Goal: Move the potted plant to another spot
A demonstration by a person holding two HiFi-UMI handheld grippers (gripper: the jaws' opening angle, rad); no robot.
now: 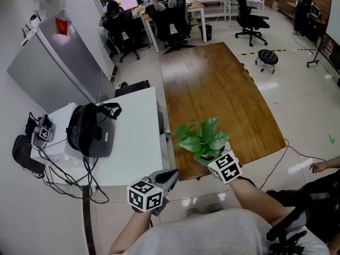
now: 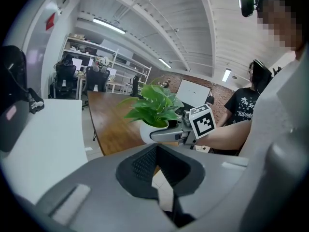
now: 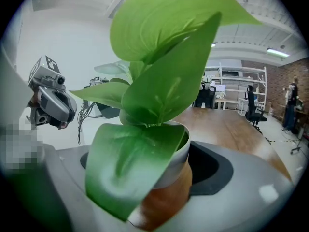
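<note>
A: Carrying looks under way: the right gripper (image 1: 211,157) grasps the potted plant (image 1: 202,138) by its pot, over the near edge of the wooden bench (image 1: 212,84).
B: And the left gripper (image 1: 169,178)?
A: Clenched, empty. Setting it down elsewhere remains.

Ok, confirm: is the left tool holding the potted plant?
No, the potted plant sits in the right tool; the left tool is empty.

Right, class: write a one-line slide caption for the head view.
Right hand-held gripper holds a potted plant by the wooden table's near edge.
</note>
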